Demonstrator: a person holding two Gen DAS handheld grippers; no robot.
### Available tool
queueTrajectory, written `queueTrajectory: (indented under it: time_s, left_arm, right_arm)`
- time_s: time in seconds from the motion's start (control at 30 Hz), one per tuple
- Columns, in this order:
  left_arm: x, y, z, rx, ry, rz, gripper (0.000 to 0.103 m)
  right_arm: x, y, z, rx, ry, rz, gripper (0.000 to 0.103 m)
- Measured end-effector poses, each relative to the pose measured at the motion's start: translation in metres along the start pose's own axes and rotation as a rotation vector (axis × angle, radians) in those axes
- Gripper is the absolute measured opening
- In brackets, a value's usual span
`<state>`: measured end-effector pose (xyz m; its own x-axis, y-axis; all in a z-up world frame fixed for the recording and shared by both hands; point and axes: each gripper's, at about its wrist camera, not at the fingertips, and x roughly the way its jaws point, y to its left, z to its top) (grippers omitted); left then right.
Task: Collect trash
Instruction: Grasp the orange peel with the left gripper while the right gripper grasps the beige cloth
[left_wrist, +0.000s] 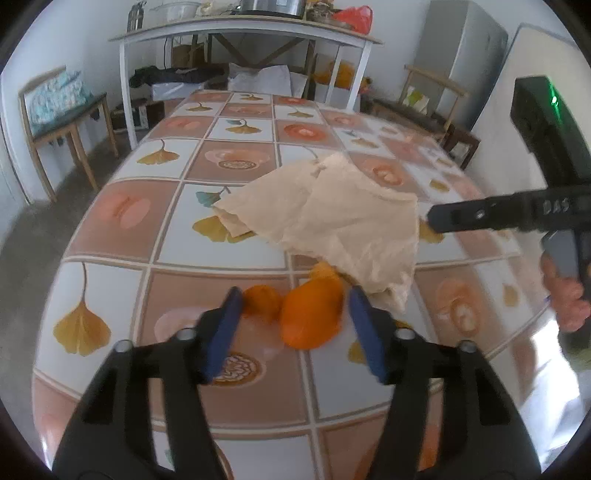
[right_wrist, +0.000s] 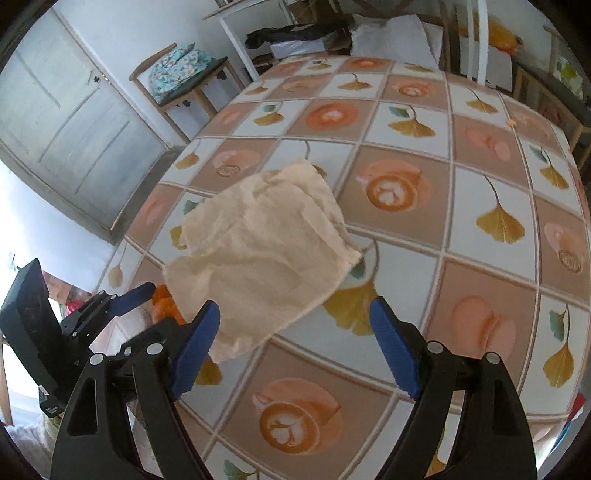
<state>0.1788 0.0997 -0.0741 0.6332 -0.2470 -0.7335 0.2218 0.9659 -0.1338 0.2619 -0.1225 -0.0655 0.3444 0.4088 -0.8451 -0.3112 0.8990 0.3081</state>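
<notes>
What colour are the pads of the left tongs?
Blue pads on black arms; the left wrist view shows them best.

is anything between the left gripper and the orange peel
Nothing visible blocks it. The orange peel lies on the table between the left gripper's open jaws; the cream cloth bag only overlaps the peel's far edge.

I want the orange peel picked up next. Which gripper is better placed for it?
Left. The left gripper already has the orange peel between its jaws, not yet pinched. The right gripper is open over the cloth bag's corner, with the peel off to its side.
</notes>
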Motion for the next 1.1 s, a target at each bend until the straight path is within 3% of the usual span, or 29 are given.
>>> queueTrajectory:
  time_s: [0.27,0.47,0.7,0.9,1.1]
  left_arm:
    - [-0.002,-0.020,-0.010,0.099,-0.022,0.031,0.028]
    - [-0.011,-0.036,-0.023,0.190,-0.048,0.098,0.023]
    - [-0.030,-0.025,-0.041,0.153,-0.048,0.076,0.021]
    - [-0.038,-0.009,-0.048,0.084,-0.043,0.046,0.021]
    - [-0.038,-0.003,-0.050,0.053,-0.045,0.017,0.021]
  right_arm:
    - [-0.001,-0.024,-0.004,0.060,-0.017,0.019,0.081]
    - [-0.006,-0.026,0.002,0.050,-0.036,0.020,0.081]
    - [0.010,0.006,0.019,-0.062,0.013,0.014,0.081]
    - [0.046,0.045,0.039,-0.209,0.079,-0.065,0.081]
    - [0.071,0.045,0.059,-0.191,0.127,-0.122,0.081]
